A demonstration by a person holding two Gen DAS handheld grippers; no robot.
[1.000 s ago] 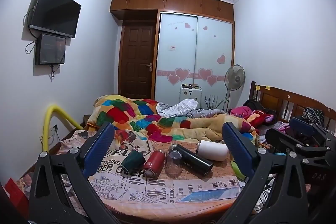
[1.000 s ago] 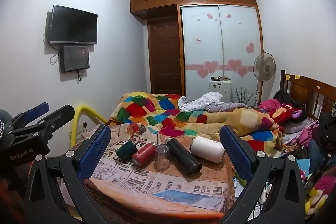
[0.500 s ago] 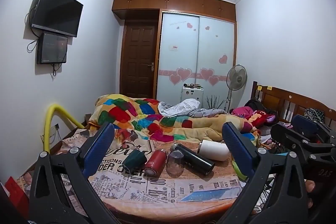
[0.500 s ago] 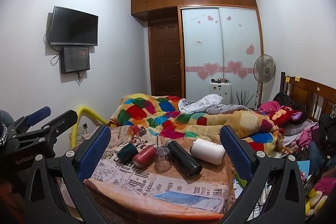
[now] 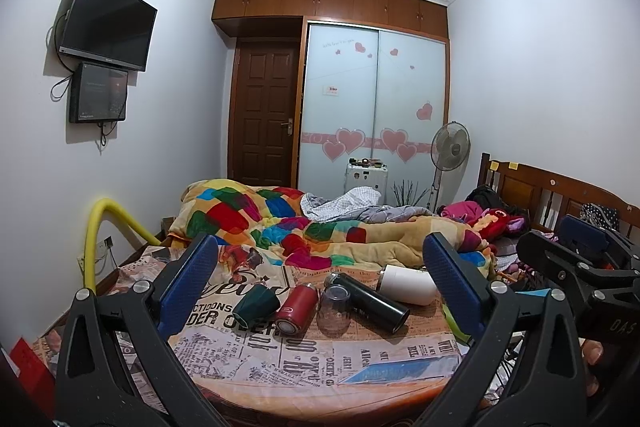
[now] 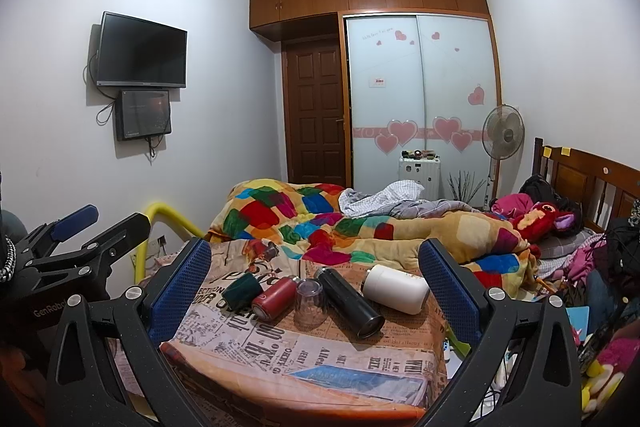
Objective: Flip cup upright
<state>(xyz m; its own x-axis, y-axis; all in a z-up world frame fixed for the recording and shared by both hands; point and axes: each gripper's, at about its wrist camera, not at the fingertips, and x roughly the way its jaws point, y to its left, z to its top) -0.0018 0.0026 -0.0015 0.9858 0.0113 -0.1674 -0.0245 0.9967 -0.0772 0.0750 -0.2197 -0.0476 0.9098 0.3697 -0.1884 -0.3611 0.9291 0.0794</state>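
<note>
Several drink vessels rest on a table with a newspaper-print cloth point(image 5: 304, 351) point(image 6: 320, 351). A dark green cup point(image 5: 256, 303) point(image 6: 242, 291), a red bottle point(image 5: 296, 313) point(image 6: 276, 297), a black flask point(image 5: 370, 301) point(image 6: 352, 303) and a white cup point(image 5: 408, 285) point(image 6: 396, 289) lie on their sides. A clear glass point(image 5: 334, 311) point(image 6: 310, 303) stands mouth down between the red bottle and the black flask. My left gripper point(image 5: 320, 283) and right gripper point(image 6: 316, 279) are open and empty, held back from the table.
A bed with a patchwork quilt point(image 5: 280, 219) lies behind the table, its wooden headboard point(image 5: 560, 195) at right. A yellow padded rail point(image 5: 100, 227) stands at left. A fan point(image 5: 450, 149), wardrobe and door stand at the back. Clutter point(image 6: 600, 347) sits right of the table.
Both views shifted slightly; the table and cups look a little nearer and lower in frame. The grippers stayed open and nothing on the table moved.
</note>
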